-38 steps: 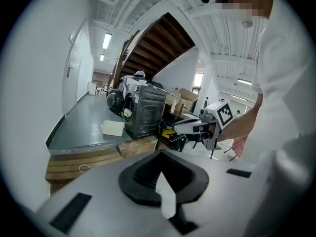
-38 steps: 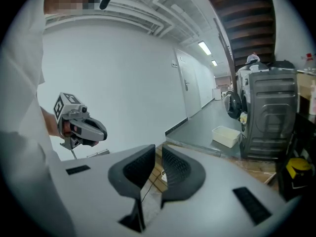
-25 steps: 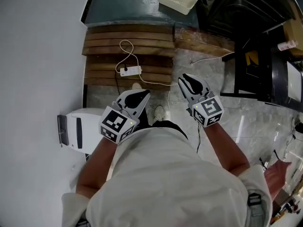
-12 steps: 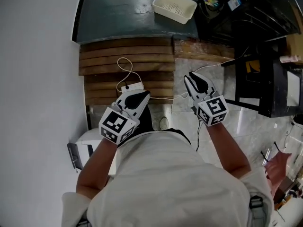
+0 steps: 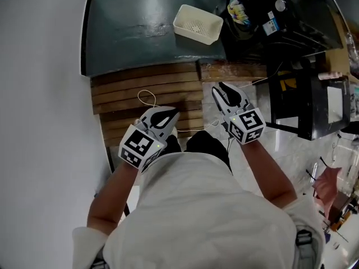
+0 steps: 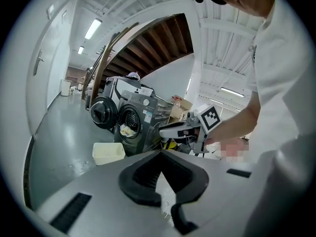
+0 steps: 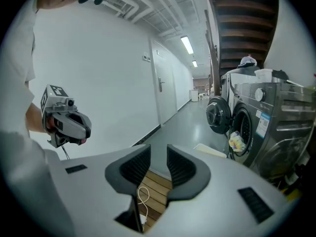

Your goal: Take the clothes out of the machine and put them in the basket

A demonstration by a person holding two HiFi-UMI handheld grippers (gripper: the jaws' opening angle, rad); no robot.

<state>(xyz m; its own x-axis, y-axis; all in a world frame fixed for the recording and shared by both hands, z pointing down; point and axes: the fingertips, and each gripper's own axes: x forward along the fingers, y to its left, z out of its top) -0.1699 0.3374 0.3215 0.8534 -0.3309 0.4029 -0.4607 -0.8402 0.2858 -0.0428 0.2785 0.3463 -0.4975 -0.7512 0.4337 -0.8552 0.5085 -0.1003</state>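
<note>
Ribbed black jaws: right gripper's (image 7: 158, 154) newly parted, empty; left gripper's (image 6: 160, 157) together.

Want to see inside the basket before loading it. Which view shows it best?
The head view: it looks down into the white basket, showing its whole rim and perforated floor. The left gripper view shows mainly its outer side; the right gripper view, a sliver.

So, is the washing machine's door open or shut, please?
Open: the door stands swung aside, and clothes show through the opening.
</note>
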